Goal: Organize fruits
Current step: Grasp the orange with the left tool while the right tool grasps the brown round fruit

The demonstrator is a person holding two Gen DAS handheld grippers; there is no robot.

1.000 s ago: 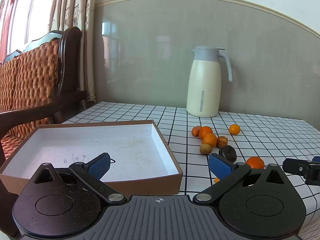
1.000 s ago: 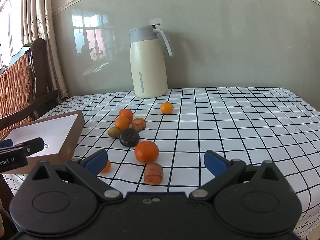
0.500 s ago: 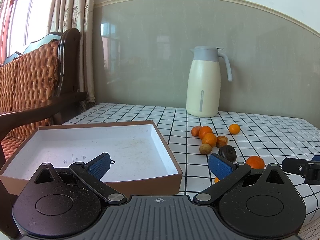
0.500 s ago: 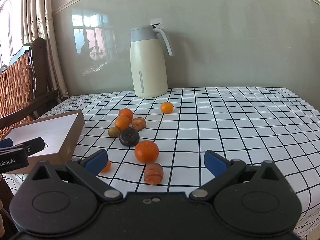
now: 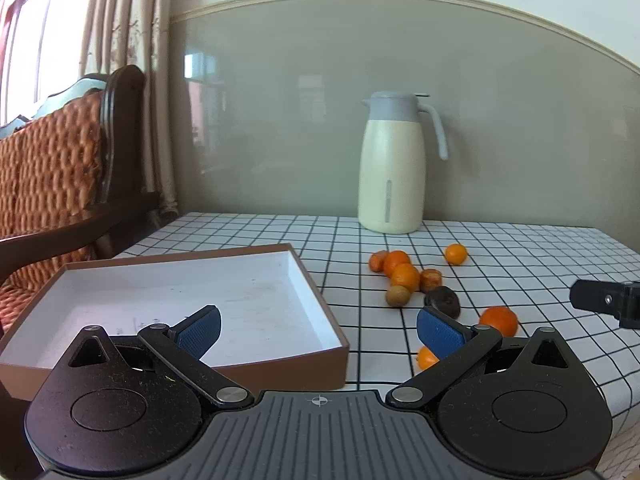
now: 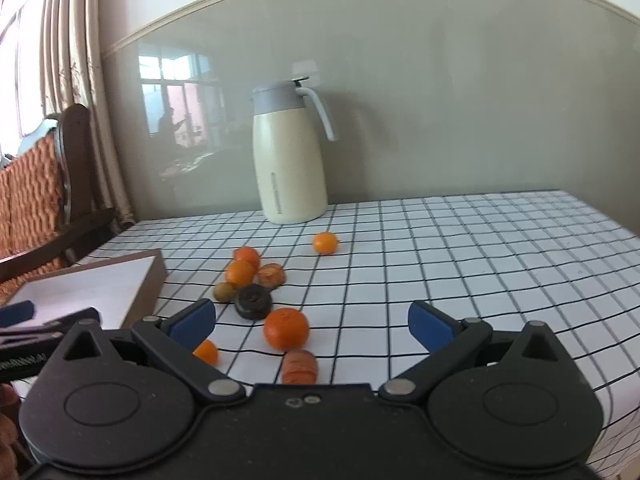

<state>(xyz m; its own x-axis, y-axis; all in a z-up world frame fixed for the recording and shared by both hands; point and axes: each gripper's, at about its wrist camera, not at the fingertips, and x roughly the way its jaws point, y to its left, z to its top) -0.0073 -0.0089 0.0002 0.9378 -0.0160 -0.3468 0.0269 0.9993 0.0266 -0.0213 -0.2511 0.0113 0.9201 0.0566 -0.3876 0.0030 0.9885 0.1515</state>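
Between the right gripper's wide, empty fingers, the carrot piece points away; left gripper likewise.

The left tool reads partly "obot.AI".

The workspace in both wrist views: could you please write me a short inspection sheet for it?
Surface: table under a white cloth with a black grid.
Job's things: shallow brown box with a white inside, no fruit in it; orange and brownish fruits lie loose on the cloth, with the big orange nearest the right gripper and one small orange apart near the jug.
Clutter: cream jug with a grey lid, upright at the back.
Grippers: left gripper open over the box's near corner; right gripper open, facing the fruits.
Cables: nothing seen.
Surroundings: wooden chair, curtains, grey wall.
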